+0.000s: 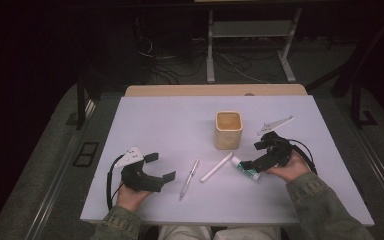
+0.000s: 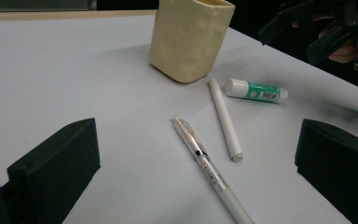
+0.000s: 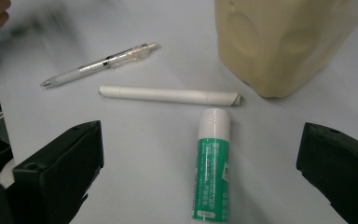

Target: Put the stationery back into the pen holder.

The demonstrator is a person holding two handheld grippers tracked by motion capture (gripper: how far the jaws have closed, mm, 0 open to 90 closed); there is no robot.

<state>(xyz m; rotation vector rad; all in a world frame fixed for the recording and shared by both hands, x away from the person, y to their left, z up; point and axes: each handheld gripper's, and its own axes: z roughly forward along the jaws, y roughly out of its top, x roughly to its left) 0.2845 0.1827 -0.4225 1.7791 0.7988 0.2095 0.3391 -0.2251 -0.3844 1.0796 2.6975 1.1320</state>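
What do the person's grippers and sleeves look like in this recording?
Both the left gripper and right gripper are black, each with two blocky, squared jaws. Each carries a grey three-cornered plate on top and trails a black cable. The person wears grey-green denim-like sleeves.

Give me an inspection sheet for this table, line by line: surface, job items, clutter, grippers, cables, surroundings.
Surface: pale table, flat, no spills seen.
Job's things: glue stick lying flat between the right gripper's open jaws, not yet clamped; white pen and clear pen lying apart near the middle; cream cup upright behind them.
Clutter: nothing seen.
Grippers: left gripper open, holding nothing, aimed toward the clear pen; right gripper open, around the glue stick.
Cables: one black cable trails from the left gripper; loose cables on the floor beyond the table.
Surroundings: dark room, a metal frame behind.
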